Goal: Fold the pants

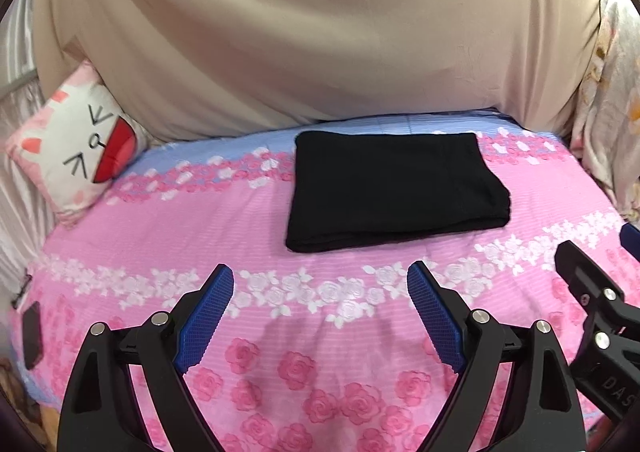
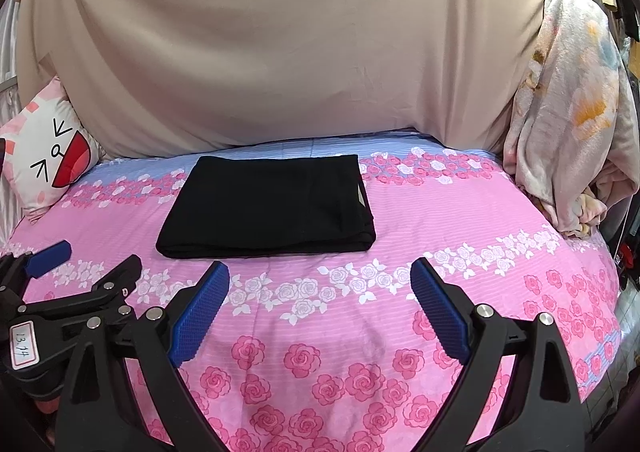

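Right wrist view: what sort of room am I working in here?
Most likely a bedroom: a bed with a pink rose-print sheet, a cartoon-face pillow at its left, a floral blanket heaped at its right.

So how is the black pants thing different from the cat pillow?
The pants are plain black; the cat pillow is pink and white with a drawn face and a red mouth. The pants lie flat, folded into a neat rectangle, mid-bed; the pillow leans propped up at the bed's left edge, against the beige cloth. Both are soft and rest on the rose-print bedsheet.
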Motion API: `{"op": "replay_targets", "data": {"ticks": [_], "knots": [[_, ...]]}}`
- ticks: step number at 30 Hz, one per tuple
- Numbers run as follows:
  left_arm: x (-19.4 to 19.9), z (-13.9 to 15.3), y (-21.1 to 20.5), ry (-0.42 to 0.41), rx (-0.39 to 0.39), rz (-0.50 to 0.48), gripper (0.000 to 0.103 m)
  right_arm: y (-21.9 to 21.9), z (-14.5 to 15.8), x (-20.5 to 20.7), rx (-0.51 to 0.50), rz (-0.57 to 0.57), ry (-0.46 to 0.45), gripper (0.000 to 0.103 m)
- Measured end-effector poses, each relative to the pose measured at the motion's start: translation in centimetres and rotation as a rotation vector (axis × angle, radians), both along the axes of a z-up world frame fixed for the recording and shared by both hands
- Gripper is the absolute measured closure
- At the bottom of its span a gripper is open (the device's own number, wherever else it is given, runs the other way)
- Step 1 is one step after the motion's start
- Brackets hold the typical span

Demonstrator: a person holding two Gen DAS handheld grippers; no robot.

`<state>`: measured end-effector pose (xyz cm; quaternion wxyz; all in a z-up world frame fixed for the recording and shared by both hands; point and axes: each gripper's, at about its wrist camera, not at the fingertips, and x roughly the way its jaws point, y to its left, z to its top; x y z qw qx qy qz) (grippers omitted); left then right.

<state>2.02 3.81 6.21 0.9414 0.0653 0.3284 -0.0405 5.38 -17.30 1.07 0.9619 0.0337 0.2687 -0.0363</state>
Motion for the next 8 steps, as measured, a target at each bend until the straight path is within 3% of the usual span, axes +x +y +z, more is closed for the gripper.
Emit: {"op": "replay_targets", "data": {"ticks": [8], "knots": [[-0.60,0.32,0.63,0.011,-0.015,-0.016,0.017,-0.08,-0.33,-0.24,-0.001,-0.010,0.006,0.013]]}}
